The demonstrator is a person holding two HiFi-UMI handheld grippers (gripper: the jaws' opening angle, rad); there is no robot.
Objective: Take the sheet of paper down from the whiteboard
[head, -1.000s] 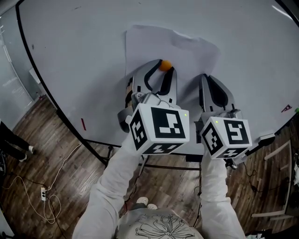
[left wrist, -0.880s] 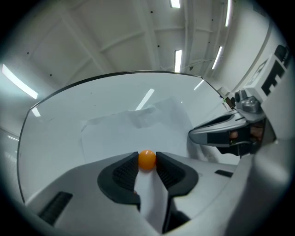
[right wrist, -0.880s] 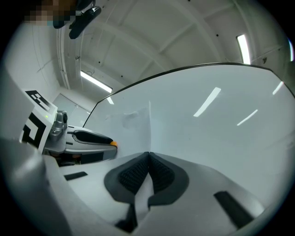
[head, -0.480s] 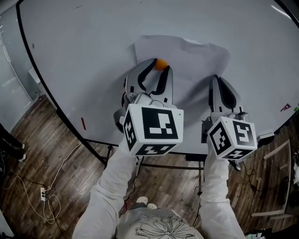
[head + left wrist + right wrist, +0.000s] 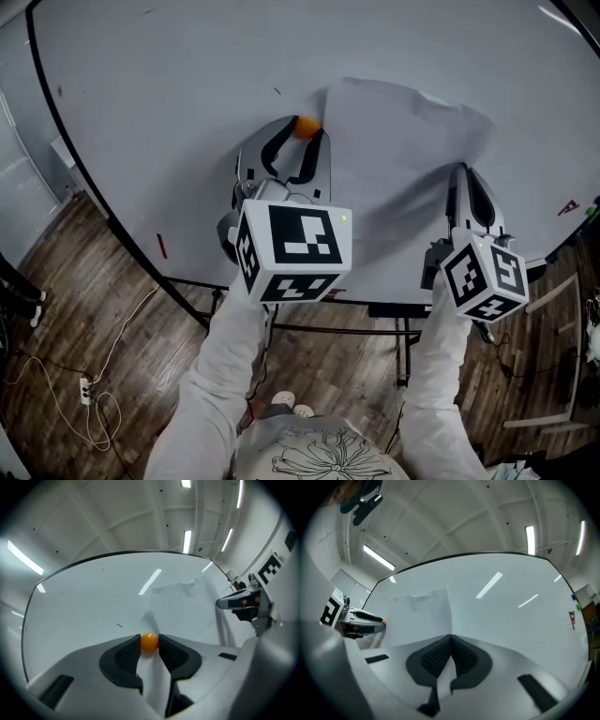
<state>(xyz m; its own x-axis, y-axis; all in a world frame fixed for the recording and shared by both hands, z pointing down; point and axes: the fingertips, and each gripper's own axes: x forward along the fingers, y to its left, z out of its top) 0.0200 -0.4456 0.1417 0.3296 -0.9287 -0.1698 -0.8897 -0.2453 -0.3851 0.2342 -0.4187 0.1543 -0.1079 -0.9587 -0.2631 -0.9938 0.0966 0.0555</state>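
Observation:
A white sheet of paper (image 5: 403,141) lies against the whiteboard (image 5: 169,112), wrinkled along its top. My right gripper (image 5: 461,171) is shut on its lower right part; in the right gripper view the sheet (image 5: 422,616) runs down between the closed pads of that gripper (image 5: 451,637). My left gripper (image 5: 305,129) is shut on a small orange magnet ball (image 5: 305,127) at the board, just left of the sheet's left edge. In the left gripper view the ball (image 5: 149,642) sits between the two pads, with the paper (image 5: 183,606) up and to the right.
The whiteboard has a dark frame and stands on a metal stand (image 5: 375,319) over wooden floor. A red mark (image 5: 157,246) is near its lower left edge, another (image 5: 568,206) at the right. A cable and power strip (image 5: 86,384) lie on the floor at left.
My right gripper has moved right along the board, taking the sheet with it. The sheet has slid out from under the orange magnet, which stays in my left gripper.

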